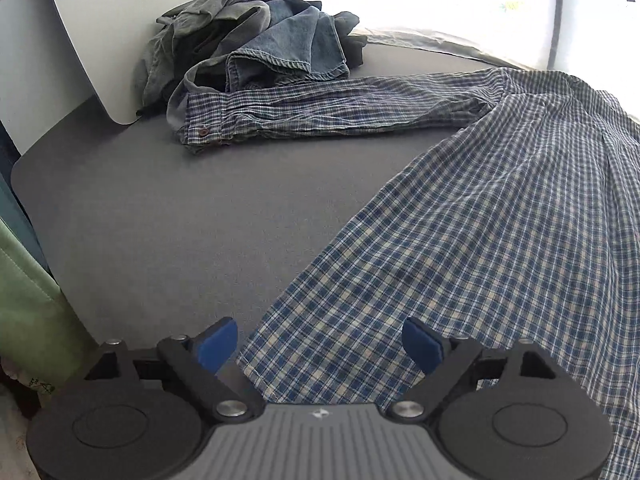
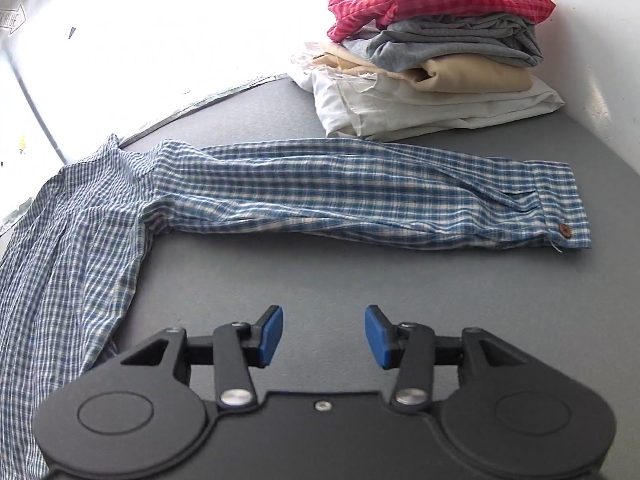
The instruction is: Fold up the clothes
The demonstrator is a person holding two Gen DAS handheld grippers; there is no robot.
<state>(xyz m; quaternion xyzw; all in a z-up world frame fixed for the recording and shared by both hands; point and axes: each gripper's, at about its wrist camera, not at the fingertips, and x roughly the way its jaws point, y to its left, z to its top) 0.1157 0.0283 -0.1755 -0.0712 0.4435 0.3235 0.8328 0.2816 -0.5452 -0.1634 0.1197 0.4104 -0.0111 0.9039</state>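
A blue and white plaid shirt (image 1: 500,232) lies spread flat on the grey table (image 1: 180,208). One sleeve (image 1: 320,112) stretches left toward a heap of clothes, its cuff button showing. The other sleeve (image 2: 360,196) stretches right in the right wrist view, ending in a buttoned cuff (image 2: 564,220). My left gripper (image 1: 320,346) is open, hovering over the shirt's lower hem corner, with no cloth pinched. My right gripper (image 2: 324,334) is open over the bare table (image 2: 360,276), just right of the shirt's body (image 2: 68,264), holding nothing.
A loose heap of grey and denim garments (image 1: 256,48) sits at the far left by a white board (image 1: 80,40). A folded stack (image 2: 436,60) topped by a red checked piece sits at the far right corner. Green fabric (image 1: 28,304) hangs beyond the table's left edge.
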